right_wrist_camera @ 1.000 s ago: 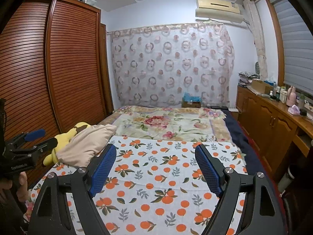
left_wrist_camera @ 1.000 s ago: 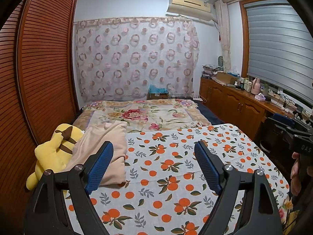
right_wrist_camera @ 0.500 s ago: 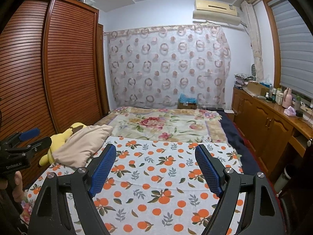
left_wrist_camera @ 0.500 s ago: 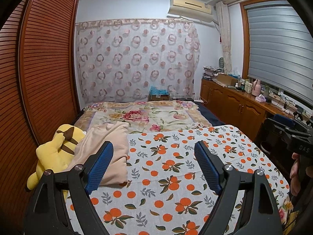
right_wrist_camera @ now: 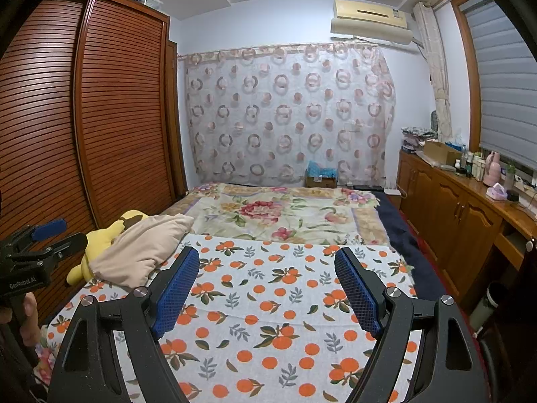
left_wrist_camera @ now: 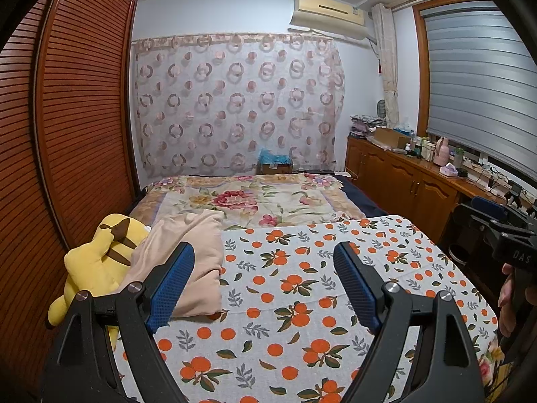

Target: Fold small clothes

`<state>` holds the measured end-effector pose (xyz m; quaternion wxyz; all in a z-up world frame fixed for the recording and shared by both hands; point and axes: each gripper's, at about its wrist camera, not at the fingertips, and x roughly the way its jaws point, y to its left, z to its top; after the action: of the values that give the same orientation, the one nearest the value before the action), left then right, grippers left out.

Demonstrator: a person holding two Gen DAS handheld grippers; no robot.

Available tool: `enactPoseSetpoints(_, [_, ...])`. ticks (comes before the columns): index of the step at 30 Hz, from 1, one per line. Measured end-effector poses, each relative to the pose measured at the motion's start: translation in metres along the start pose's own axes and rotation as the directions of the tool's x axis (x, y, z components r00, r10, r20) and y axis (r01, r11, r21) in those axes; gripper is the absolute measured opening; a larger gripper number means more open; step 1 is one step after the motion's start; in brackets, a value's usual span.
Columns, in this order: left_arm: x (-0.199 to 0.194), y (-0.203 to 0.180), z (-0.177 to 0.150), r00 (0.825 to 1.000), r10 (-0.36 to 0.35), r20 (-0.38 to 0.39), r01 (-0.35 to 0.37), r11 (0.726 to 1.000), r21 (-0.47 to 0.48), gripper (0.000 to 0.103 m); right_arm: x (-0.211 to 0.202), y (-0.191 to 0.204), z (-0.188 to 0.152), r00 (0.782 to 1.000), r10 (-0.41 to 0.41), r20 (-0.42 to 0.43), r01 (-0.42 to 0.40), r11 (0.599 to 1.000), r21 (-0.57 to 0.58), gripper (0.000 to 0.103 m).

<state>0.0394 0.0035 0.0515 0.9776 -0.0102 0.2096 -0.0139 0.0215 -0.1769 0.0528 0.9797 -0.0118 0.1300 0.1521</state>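
Both jaws apart, empty. Beige garment (left_wrist_camera: 188, 262) at 10 o'clock (against plush toy (left_wrist_camera: 97, 262)); risk: snagging the toy.

Yellow plush toy (left_wrist_camera: 97, 262) beside wardrobe (left_wrist_camera: 67, 117) — orange-print sheet (left_wrist_camera: 302, 285) spread flat

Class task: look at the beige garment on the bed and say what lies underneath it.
The beige garment rests partly on a yellow plush toy and partly on the orange-print sheet. The toy's front is covered.

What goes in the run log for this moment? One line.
stage: pre-grasp | left gripper: open, empty | right gripper: open, empty | beige garment: bunched on orange-print sheet, against yellow plush
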Motion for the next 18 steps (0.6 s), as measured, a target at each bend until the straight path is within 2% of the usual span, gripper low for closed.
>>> enactPoseSetpoints(18, [-0.003, 0.003, 0.002, 1.0, 0.002, -0.004, -0.002, 1.0, 0.001, 0.085, 0.004, -0.013, -0.001, 1.0, 0.011, 0.004, -0.011, 1.0, -0.003, 0.084])
